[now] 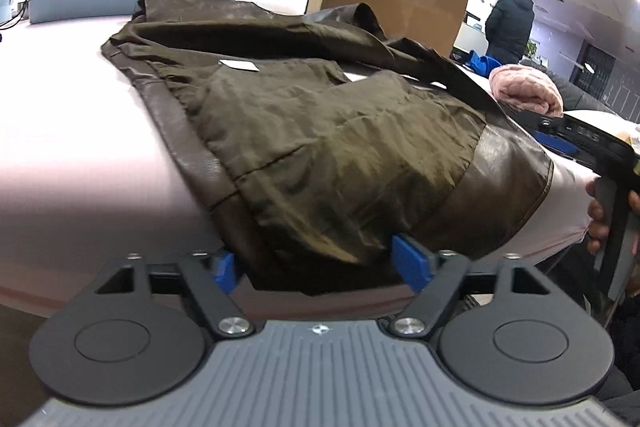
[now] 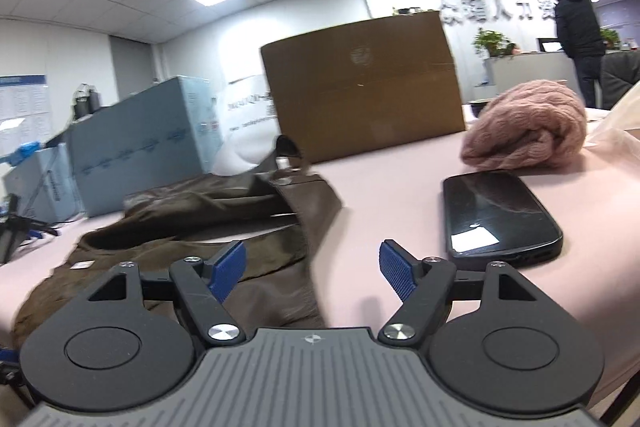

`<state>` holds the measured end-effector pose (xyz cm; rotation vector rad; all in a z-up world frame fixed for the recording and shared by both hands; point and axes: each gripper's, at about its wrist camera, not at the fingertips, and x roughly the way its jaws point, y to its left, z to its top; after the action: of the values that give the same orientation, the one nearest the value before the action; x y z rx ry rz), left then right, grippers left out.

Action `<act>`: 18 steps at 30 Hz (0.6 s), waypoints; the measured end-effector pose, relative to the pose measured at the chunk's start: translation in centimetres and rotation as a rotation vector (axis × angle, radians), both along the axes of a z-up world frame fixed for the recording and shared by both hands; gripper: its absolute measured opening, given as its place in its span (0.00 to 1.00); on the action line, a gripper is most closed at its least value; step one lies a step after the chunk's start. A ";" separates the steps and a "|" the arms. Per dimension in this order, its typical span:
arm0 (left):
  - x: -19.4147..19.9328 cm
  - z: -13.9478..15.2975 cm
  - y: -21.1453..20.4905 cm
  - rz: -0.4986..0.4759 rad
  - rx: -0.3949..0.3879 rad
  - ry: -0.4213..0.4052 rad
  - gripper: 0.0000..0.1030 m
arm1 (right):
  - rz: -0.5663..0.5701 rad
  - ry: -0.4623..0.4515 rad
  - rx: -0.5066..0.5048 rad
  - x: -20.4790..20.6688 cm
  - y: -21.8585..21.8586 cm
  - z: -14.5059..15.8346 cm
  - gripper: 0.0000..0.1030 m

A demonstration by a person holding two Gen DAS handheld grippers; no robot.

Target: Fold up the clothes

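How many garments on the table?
2: brown jacket spread at the near edge of the pink table; pink knit sweater bundled further back beside the phone. Others may be out of view.

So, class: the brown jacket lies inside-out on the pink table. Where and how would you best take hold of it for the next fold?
Grip the near hem of the brown jacket, coming in low from the table's near edge. There the lining overhangs the pink table, so the open left gripper can get a pad under and over it. The flat middle offers no edge to pinch.

Glossy leather jacket (image 1: 312,131), matt lining
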<state>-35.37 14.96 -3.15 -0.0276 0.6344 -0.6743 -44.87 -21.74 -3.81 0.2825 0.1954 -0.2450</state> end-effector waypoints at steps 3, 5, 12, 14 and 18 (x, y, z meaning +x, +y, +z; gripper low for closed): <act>0.0 0.0 0.0 0.002 0.007 -0.002 0.53 | 0.020 0.020 0.011 1.1 -0.3 -0.6 0.43; -0.1 0.2 0.2 0.011 0.002 0.006 0.42 | 0.028 0.025 -0.004 1.4 -0.1 -0.8 0.20; -0.3 1.2 1.8 0.049 -0.020 0.022 0.18 | 0.067 -0.031 0.093 0.5 -0.4 -0.7 0.04; -0.6 1.8 2.1 0.051 -0.014 -0.005 0.12 | 0.078 -0.046 0.093 0.0 -0.1 -0.1 0.03; -1.5 3.7 3.1 0.045 -0.051 -0.089 0.08 | 0.107 -0.086 0.089 -1.1 0.7 1.2 0.03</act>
<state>-36.88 18.01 0.57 -0.0587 0.5296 -0.6443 -45.93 -21.04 -2.65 0.3694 0.1363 -0.1177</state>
